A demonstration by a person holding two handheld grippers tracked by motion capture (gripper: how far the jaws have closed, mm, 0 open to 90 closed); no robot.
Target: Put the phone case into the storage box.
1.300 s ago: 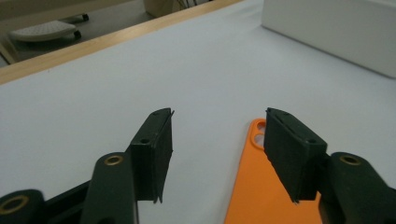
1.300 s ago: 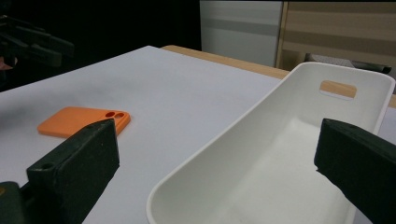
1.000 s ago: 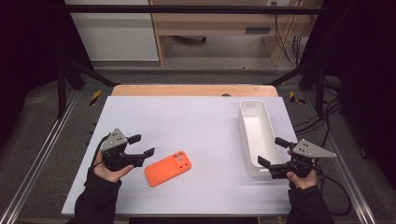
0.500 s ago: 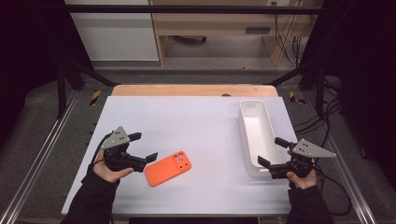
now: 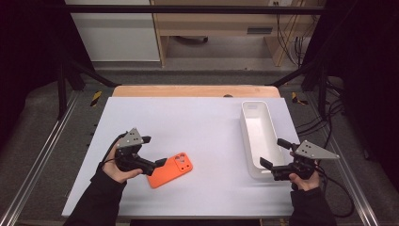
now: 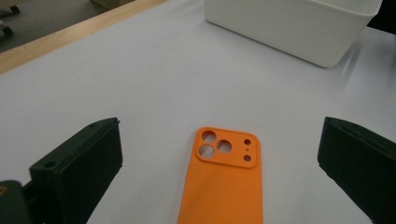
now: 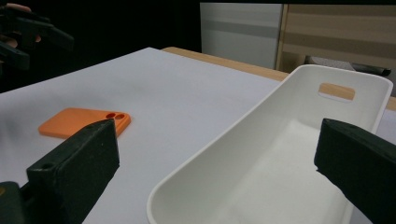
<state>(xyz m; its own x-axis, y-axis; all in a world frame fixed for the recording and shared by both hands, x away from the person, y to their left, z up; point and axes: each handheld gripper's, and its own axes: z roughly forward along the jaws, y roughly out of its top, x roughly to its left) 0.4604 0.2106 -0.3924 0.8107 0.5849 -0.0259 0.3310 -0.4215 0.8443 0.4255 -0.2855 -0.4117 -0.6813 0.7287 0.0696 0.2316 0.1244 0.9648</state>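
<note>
A: Starting at the left, what is there?

B: The left gripper (image 5: 151, 151), black with a grey three-cornered plate, held in a dark-sleeved hand over the white desk (image 5: 202, 122). Its jaws have just been opening and now stand wide. In the left gripper view the flat orange phone case (image 6: 225, 179) lies on the desk between them, touched by neither.

A: Any brand or writing on that case?

B: None that I can read. It shows a raised camera block with two large round holes and three small ones. Its near end is cut off by the bottom edge of the left gripper view, and in the high view one black jaw covers its left corner (image 5: 171, 169).

A: And further right?

B: A long white plastic bin (image 5: 258, 136) with a slot handle at its far end stands at the desk's right side, well apart from the case. No label shows on it. Its near end is cut off in the right gripper view (image 7: 280, 163).

A: The right gripper?

B: The right gripper (image 5: 275, 155) sits at the bin's near end, jaws wide with nothing gripped; the near rim of the bin lies between them. Whether a jaw touches the bin's wall I cannot tell.
</note>
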